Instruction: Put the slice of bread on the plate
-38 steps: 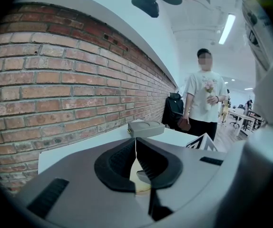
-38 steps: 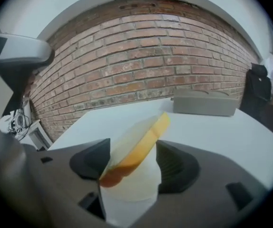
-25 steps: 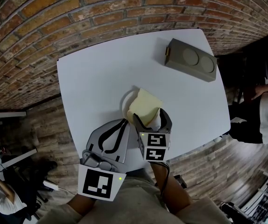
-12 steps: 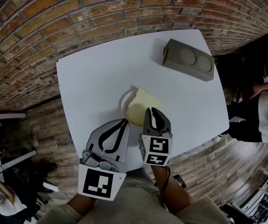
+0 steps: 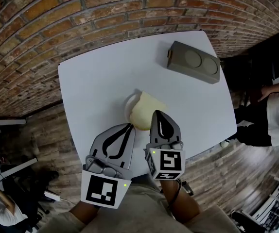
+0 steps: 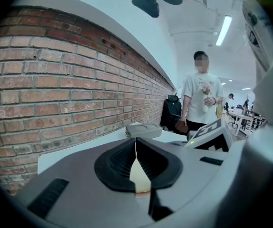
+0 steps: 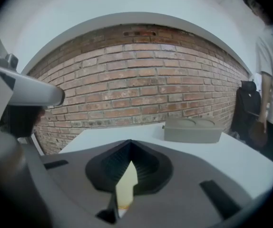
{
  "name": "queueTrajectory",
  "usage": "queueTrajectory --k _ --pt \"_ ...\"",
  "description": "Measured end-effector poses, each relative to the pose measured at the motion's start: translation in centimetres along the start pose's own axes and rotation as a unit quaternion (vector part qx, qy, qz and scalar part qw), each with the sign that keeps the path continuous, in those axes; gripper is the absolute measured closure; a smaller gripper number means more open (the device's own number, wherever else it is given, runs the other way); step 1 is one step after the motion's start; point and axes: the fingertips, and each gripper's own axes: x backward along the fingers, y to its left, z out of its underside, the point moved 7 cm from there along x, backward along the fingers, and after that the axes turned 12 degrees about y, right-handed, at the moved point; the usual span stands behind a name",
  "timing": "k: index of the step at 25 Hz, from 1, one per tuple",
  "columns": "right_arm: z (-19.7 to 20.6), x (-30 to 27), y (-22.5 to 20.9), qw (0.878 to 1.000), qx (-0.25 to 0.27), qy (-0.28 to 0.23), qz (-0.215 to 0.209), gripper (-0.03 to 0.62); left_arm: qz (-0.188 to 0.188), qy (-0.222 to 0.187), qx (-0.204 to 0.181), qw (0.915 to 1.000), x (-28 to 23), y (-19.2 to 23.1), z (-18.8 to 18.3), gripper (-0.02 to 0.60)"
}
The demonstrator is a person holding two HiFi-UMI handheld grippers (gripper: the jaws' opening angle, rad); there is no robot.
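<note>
1. Right gripper (image 5: 159,115) has left the bread (image 5: 144,111) it straddled a second ago, and its jaws have just closed on nothing.
2. Bread lies on the plate (image 5: 127,105), mid-table, just beyond and left of that tip.
3. Left gripper (image 5: 129,126), jaws together and empty, sits near-left of the bread, about as close.

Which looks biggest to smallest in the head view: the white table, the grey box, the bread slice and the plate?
1. white table
2. grey box
3. bread slice, slightly smaller, partly hidden
The plate is mostly covered by the bread, so I can't rank it.
</note>
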Motion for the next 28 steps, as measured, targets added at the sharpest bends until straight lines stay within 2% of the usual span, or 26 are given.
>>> queueTrajectory --k 13,23,28 --pt "-4.5 5.4 2.2 0.994 0.052 -0.09 -0.015 0.588 -0.002 -0.006 -0.001 1.0 0.5 0.4 -0.2 0.568" --pt "-5.1 9.4 4.5 0.988 0.078 -0.127 -0.034 0.588 0.003 -0.011 -0.006 0.9999 1.0 0.2 -0.4 0.568" --pt "-5.0 9.7 4.7 0.989 0.08 -0.122 -0.036 0.588 0.003 -0.016 -0.013 0.9998 1.5 -0.2 -0.7 0.568"
